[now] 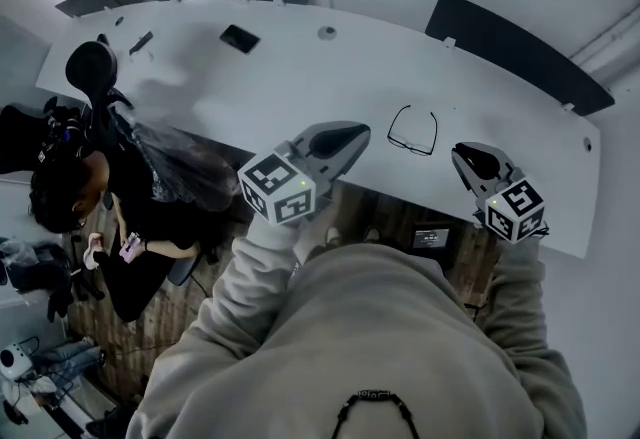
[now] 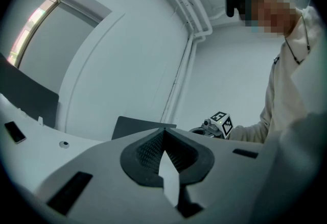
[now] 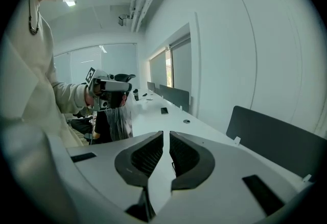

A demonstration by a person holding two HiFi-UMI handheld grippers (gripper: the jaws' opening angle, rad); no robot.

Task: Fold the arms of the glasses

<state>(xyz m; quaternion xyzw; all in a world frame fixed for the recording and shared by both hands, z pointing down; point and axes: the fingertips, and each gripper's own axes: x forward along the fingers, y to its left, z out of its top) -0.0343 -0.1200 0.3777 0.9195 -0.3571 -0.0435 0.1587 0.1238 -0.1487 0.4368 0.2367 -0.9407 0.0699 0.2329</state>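
Observation:
A pair of thin black-framed glasses (image 1: 412, 131) lies on the white table (image 1: 300, 77) near its front edge. My left gripper (image 1: 363, 132) hovers just left of them, jaws shut and empty, pointing level across the table. My right gripper (image 1: 457, 151) hangs just right of the glasses, tilted downward, its jaws shut with only a hairline slit and nothing held. In the left gripper view the shut jaws (image 2: 163, 129) face the far wall, with the right gripper's marker cube (image 2: 220, 123) beyond. In the right gripper view a dark sliver shows beyond the jaws (image 3: 166, 133); I cannot tell what it is.
A dark phone (image 1: 240, 38) and a round grommet (image 1: 327, 32) lie farther back on the table. Dark partition panels (image 1: 515, 52) stand along the far edge. A seated person (image 1: 70, 192) and a black chair (image 1: 92, 67) are at the table's left end.

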